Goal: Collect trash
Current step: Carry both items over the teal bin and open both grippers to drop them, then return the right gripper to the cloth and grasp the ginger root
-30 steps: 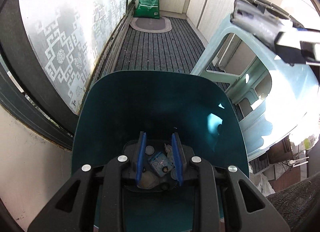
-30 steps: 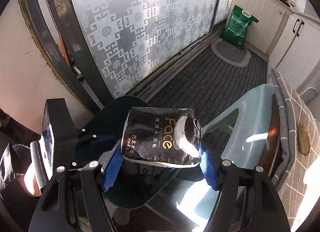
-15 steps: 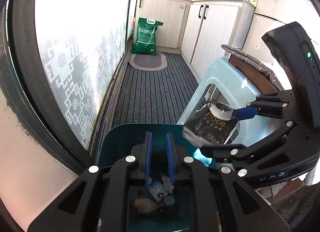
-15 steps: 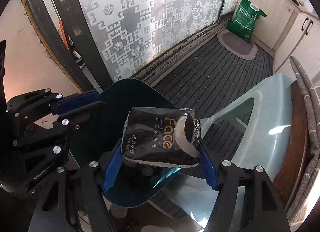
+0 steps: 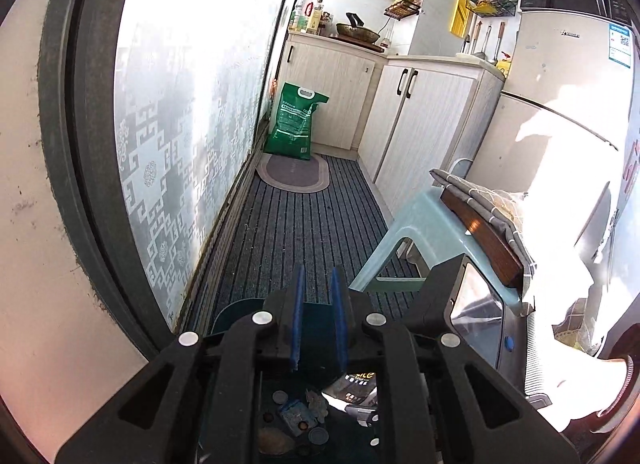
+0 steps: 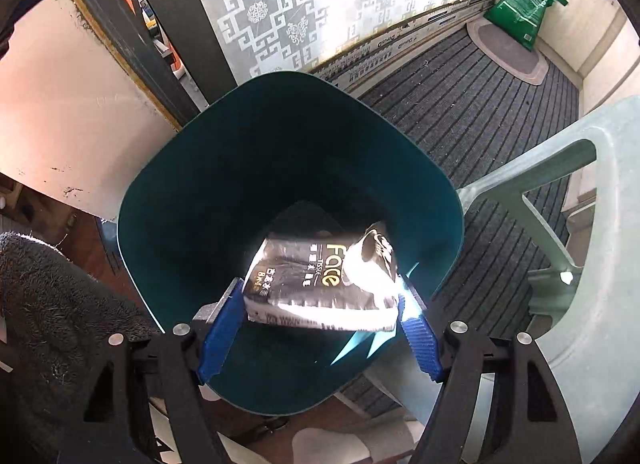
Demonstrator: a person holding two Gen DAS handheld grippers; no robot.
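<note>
Tissue pack (image 6: 320, 284), black, crumpled, sits directly over the mouth of the teal trash bin (image 6: 160, 191), inside its rim line as seen from the right wrist view. Long axis runs crosswise between the pads, one short end at each blue pad. Right gripper (image 6: 320, 316) points steeply down into the bin and its jaws are opening; the pack is between them, with the left-side pad looking just clear of the pack end and the right-side pad hidden by glare, so can't confirm contact there. Judgement: this is the release, and the drop path is straight down, with bin wall on all sides of the pack. Left gripper (image 5: 318, 320) is nearly closed with nothing between its pads, sitting above the bin's near rim and aimed past it along the floor mat (image 5: 296, 232). Small trash (image 5: 296, 416) already lies on the bin floor. Pale plastic stool (image 6: 560, 191) stands just beside the bin, clear of the drop.
</note>
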